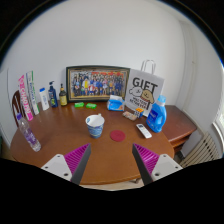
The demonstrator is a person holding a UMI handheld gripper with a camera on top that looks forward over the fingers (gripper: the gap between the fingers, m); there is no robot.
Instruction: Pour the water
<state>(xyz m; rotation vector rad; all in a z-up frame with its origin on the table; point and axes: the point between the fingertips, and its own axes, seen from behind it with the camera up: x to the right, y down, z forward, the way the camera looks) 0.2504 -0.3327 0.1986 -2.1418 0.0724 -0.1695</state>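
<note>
We see the cup (95, 124) standing upright on the desk (60, 135), ahead of the gripper (112, 162) and slightly left of its centre line, well apart from the fingers. It is white with a blue pattern.

The gripper's fingers stand wide apart, holding nothing. The left pad (70, 161) and the right pad (150, 158) each show magenta on the inner face, with bare desk between them.

Right of the cup, a small pink coaster (118, 135) lies flat on the desk. Farther right lies a white remote (144, 131), and beyond it stands a blue bottle (158, 113) near the desk's right edge.

At the far side, a framed photo (97, 82) leans against the wall. A white bag (144, 93) printed "GIFT" stands right of it. Small bottles (53, 96) stand left of the photo. Two green items (85, 105) lie in front of the photo.

At the left edge, tall tubes (24, 100) stand upright, and a clear glass (32, 140) stands nearer to us.
</note>
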